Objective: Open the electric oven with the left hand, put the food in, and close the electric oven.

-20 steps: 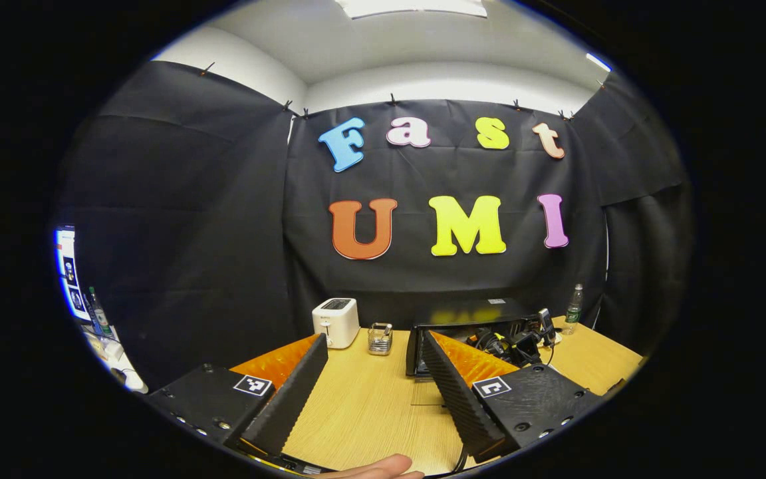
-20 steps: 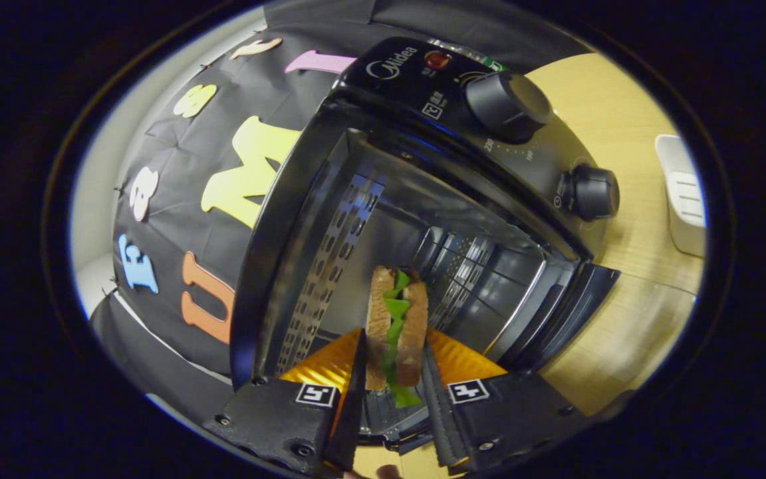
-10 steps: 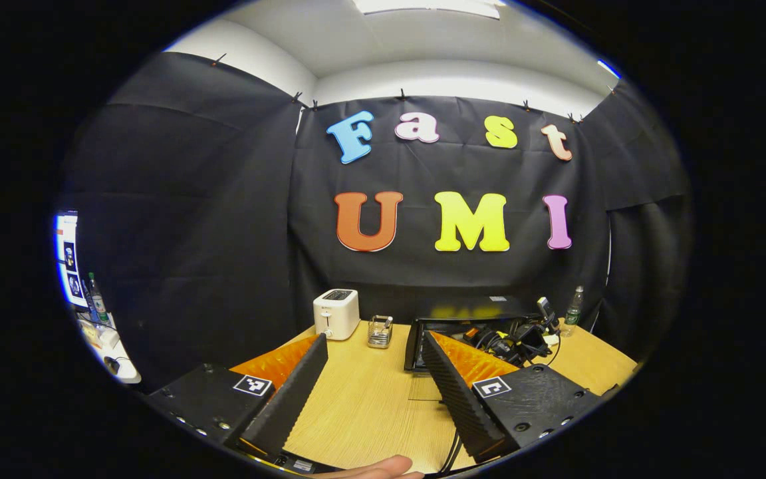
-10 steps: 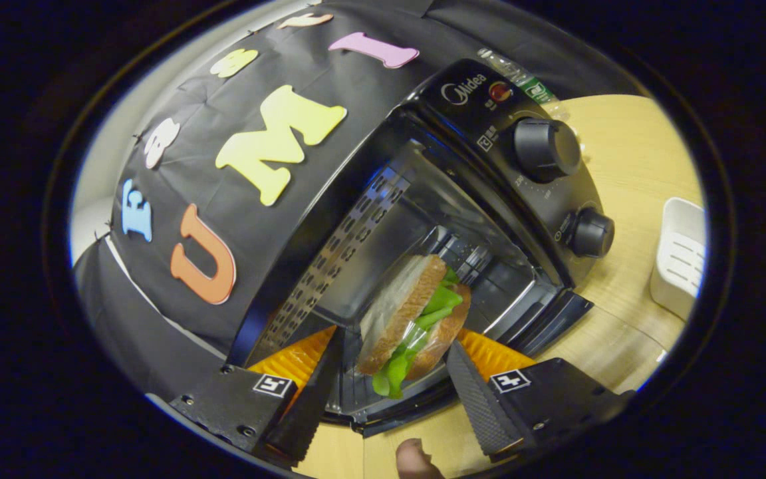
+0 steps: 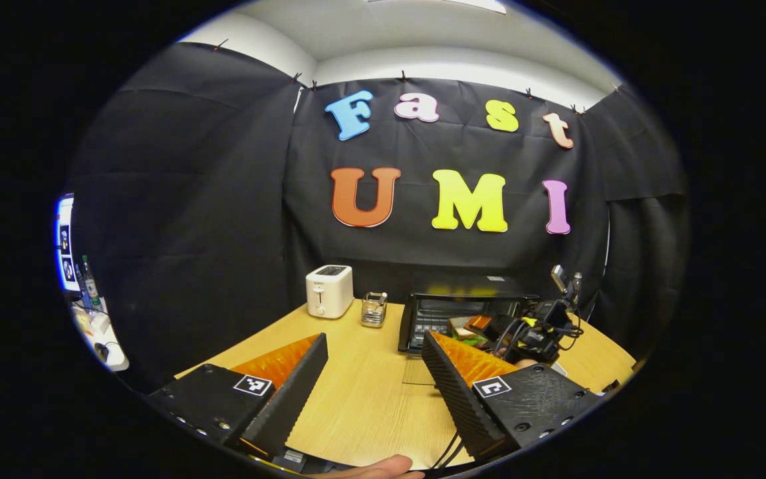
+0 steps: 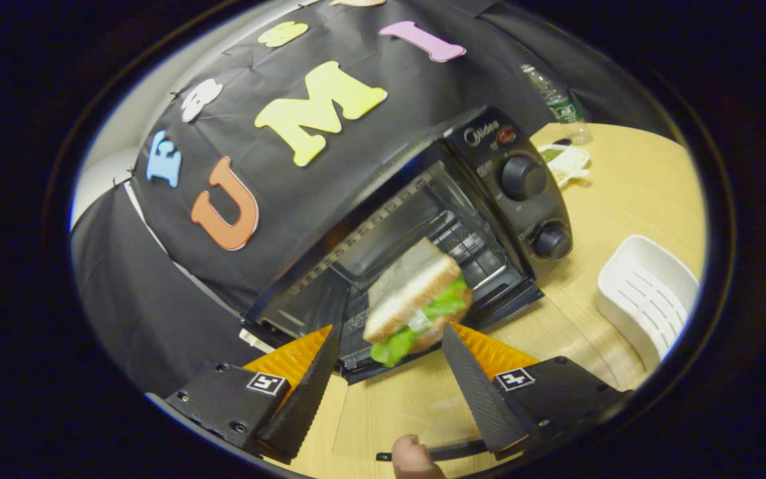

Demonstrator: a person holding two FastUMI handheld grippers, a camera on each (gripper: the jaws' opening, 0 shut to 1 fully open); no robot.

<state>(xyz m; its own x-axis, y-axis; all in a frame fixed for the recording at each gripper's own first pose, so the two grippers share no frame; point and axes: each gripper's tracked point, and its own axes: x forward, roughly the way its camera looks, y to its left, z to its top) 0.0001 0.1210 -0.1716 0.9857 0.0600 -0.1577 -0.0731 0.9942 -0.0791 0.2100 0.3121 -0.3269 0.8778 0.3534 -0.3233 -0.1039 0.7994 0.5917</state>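
The black electric oven [image 6: 423, 199] stands with its glass door [image 6: 396, 426] folded down flat on the table. A sandwich [image 6: 416, 296] of bread and green lettuce lies tilted at the oven's mouth, slightly blurred. My right gripper [image 6: 389, 372] is open just in front of it, both fingers apart from the bread. My left gripper [image 5: 373, 372] is open and holds nothing, low over the wooden table [image 5: 363, 406], well short of the oven [image 5: 463, 309]. The right gripper [image 5: 532, 332] and its cables sit at the oven's front in the left gripper view.
A white toaster [image 5: 328, 291] and a small glass holder [image 5: 374, 309] stand left of the oven. To its right are a white slotted tray [image 6: 645, 293], a small white dish [image 6: 566, 163] and a plastic bottle [image 6: 556, 103]. Two knobs [image 6: 522, 176] sit on the oven's panel.
My right gripper has opened, let go of the sandwich at the oven's mouth and drawn back. My left gripper has stayed open and tipped slightly downward.
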